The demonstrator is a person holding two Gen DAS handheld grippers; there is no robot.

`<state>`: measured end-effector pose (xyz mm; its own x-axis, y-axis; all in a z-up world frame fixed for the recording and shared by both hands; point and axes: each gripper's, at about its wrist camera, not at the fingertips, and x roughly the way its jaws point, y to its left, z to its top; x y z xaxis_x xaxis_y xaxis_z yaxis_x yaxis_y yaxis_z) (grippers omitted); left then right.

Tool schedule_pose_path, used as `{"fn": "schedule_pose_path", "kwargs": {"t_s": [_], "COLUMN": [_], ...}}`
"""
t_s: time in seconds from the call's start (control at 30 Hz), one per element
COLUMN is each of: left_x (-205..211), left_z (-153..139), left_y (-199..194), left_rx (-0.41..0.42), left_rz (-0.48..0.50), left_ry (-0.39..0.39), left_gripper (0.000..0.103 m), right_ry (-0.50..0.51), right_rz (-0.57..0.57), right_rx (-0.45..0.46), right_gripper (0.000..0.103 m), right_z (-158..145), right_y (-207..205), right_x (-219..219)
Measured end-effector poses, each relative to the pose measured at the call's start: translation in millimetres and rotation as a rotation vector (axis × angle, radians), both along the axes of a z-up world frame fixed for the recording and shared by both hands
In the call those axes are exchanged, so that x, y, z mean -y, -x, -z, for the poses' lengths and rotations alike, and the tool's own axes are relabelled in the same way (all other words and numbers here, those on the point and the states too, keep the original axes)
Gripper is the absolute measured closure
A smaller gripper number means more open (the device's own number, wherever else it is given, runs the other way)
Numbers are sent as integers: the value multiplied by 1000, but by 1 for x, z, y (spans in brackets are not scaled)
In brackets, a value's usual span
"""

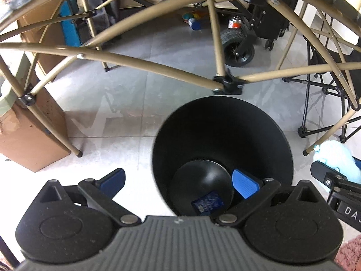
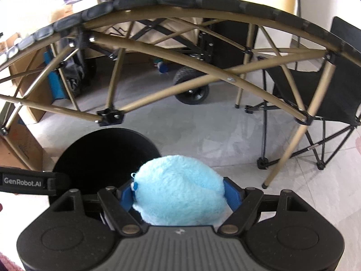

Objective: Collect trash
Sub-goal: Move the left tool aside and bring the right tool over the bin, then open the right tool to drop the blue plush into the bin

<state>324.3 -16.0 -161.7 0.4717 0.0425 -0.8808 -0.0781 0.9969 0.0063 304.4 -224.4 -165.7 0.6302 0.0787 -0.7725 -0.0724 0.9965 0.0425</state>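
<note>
A black trash bin (image 1: 225,135) stands on the grey tiled floor under a folding table. On its bottom lies a small blue wrapper (image 1: 207,203). My left gripper (image 1: 178,181) hangs open over the bin's near rim, one blue pad inside the bin and one outside, with nothing held. My right gripper (image 2: 178,194) is shut on a fluffy light-blue ball (image 2: 178,189), just right of the bin (image 2: 101,153) and near its rim. The same fluffy ball (image 1: 334,155) shows at the right edge of the left wrist view.
Tan table legs and struts (image 1: 158,65) cross above and behind the bin. Cardboard boxes (image 1: 33,140) stand at the left. A black folding chair (image 2: 327,85) is at the right, and a cart wheel (image 1: 237,45) and a can (image 1: 235,22) lie behind.
</note>
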Motion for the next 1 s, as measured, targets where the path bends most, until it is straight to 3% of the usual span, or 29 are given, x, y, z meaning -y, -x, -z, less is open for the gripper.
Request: {"fn": "schedule_pose_path", "kwargs": {"t_s": [0.5, 1.0], "left_x": [-67, -104], "left_z": [-7, 14], "left_y": [21, 26], "left_rx": [11, -49], "left_rz": [-106, -163], "left_ry": [-13, -31], "left_gripper": [0, 0], "right_ry": [9, -11], "right_rz": [-122, -141], "right_rx": [-63, -173], "right_gripper": [26, 26], "right_z": [13, 37], "right_y": [-13, -38], "right_x": [-69, -106]}}
